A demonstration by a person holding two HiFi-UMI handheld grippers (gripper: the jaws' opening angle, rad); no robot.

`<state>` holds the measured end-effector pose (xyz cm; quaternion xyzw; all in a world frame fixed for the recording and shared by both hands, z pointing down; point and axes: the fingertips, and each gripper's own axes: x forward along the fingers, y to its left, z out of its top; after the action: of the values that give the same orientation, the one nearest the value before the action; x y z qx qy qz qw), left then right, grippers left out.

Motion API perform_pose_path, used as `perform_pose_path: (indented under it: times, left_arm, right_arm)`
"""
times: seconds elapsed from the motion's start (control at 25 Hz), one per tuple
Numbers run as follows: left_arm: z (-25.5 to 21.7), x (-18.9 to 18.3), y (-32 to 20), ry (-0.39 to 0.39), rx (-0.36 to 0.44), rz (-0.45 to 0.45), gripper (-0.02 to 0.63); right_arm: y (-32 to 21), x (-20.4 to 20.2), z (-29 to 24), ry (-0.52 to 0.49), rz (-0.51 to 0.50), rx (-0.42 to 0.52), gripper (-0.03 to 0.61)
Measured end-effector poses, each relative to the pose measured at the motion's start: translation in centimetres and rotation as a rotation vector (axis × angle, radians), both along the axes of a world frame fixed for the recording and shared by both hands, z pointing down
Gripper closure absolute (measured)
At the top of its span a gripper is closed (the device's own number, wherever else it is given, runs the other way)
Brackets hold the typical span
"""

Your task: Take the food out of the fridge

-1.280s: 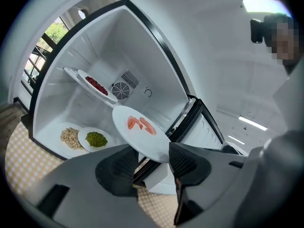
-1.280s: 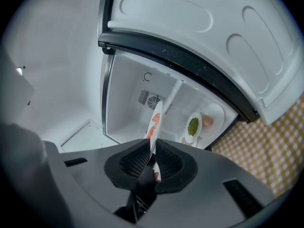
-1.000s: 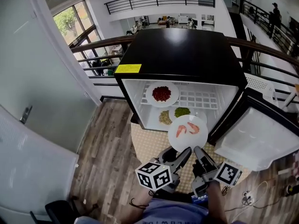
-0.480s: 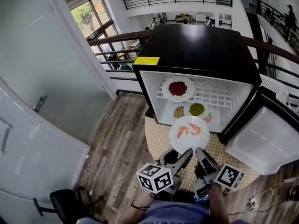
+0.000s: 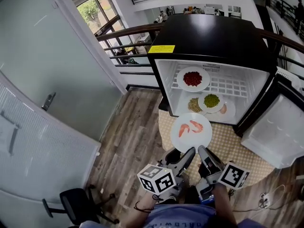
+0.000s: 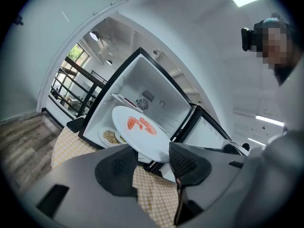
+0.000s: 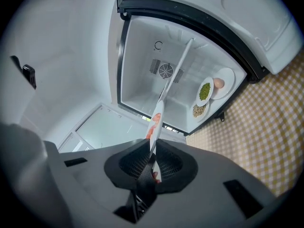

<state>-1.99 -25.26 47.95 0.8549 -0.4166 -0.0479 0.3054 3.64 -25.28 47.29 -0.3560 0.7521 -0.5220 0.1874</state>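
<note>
A white plate of shrimp (image 5: 191, 131) hangs level in front of the open black fridge (image 5: 213, 37), clear of its shelves. My right gripper (image 5: 202, 152) is shut on the plate's near rim; in the right gripper view the plate (image 7: 157, 119) runs edge-on between the pads of that gripper (image 7: 152, 163). My left gripper (image 5: 189, 152) stands open beside it, with the plate (image 6: 140, 129) just beyond the wide gap of its jaws (image 6: 151, 161). Inside the fridge remain a plate of red food (image 5: 193, 79), a green dish (image 5: 211, 100), a beige dish (image 5: 194, 105) and one with a pale piece (image 5: 223, 109).
The fridge stands on a yellow checkered mat (image 5: 237, 146), its door (image 5: 278, 134) swung open at the right. A glass wall and door (image 5: 42, 103) fill the left side. An office chair (image 5: 78, 205) sits at the lower left on the wood floor.
Both grippers have drawn back from the fridge with the shrimp plate, which now hangs farther from the lower shelf. The grip looks the same.
</note>
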Motion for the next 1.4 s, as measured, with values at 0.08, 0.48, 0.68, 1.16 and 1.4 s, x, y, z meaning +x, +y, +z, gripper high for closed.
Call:
perform_pose_path:
  times: [0.08, 0.48, 0.68, 1.16, 1.4]
  left_arm:
    - [0.0, -0.8, 1.1, 0.001, -0.001, 0.001, 0.403]
    - [-0.1, -5.4, 8.6, 0.005, 0.001, 0.046, 0.403]
    - [0.0, -7.6, 12.9, 0.010, 0.010, 0.081, 0.403]
    - [0.0, -10.5, 22.0, 0.018, 0.018, 0.184, 0.403]
    - [-0.4, -11.7, 24.8, 0.024, 0.024, 0.214, 0.403]
  right_arm:
    - [1.1, -0.8, -0.1, 0.001, 0.004, -0.004, 0.535]
    - [8.9, -5.6, 0.0, -0.012, 0.041, -0.042, 0.534]
    - [13.3, -7.8, 0.0, 0.005, 0.065, -0.021, 0.534]
    - [22.8, -11.0, -0.3, 0.021, 0.141, 0.022, 0.532]
    - [25.8, -12.3, -0.6, 0.033, 0.165, 0.034, 0.529]
